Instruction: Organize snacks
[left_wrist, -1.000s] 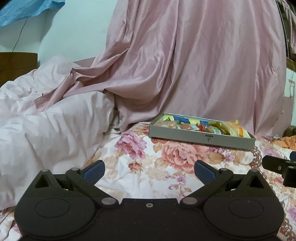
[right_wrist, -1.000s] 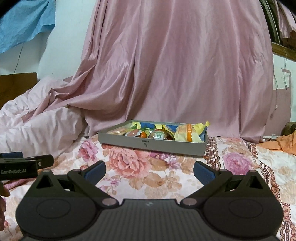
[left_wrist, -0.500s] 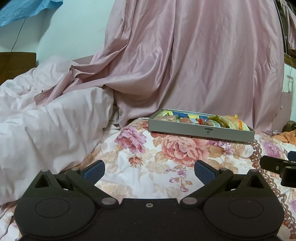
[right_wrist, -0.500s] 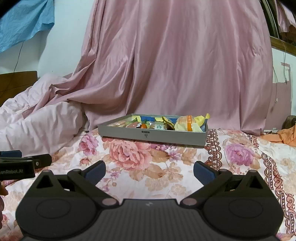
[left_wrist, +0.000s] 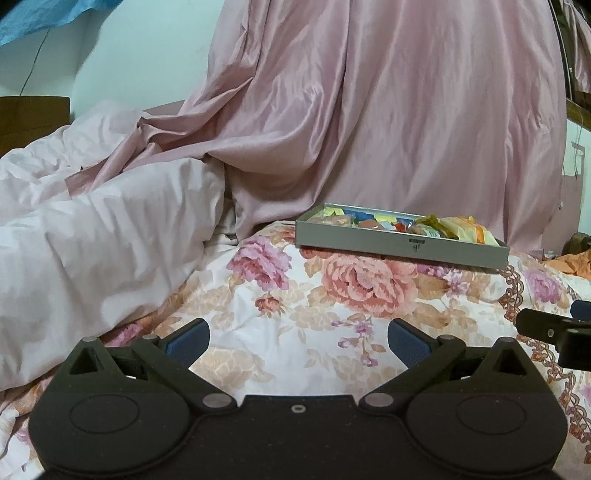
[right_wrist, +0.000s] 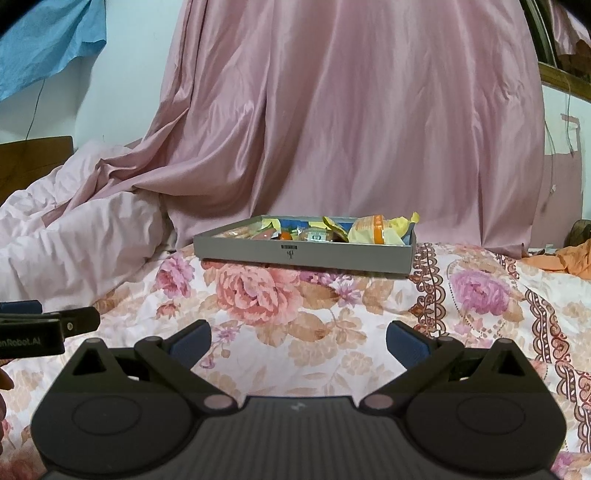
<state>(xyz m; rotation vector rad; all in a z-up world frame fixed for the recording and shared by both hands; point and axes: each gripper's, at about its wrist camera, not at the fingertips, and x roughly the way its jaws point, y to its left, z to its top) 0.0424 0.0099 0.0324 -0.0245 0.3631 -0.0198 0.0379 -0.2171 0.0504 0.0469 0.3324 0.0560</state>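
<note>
Your left gripper (left_wrist: 297, 341), lettered "Robot.AI" on its side, and your right gripper (right_wrist: 297, 341) both hover with jaws wide and empty over the floral bedspread (right_wrist: 332, 314), facing the grey snack tray (right_wrist: 303, 254), which lies flat ahead, long side toward you.

Right claw (right_wrist: 297, 341) spread, empty; snack tray (right_wrist: 303, 255) ahead.

Floral bedspread (right_wrist: 295, 317), grey snack tray (right_wrist: 303, 254), rumpled pink duvet (left_wrist: 92, 251)
</note>
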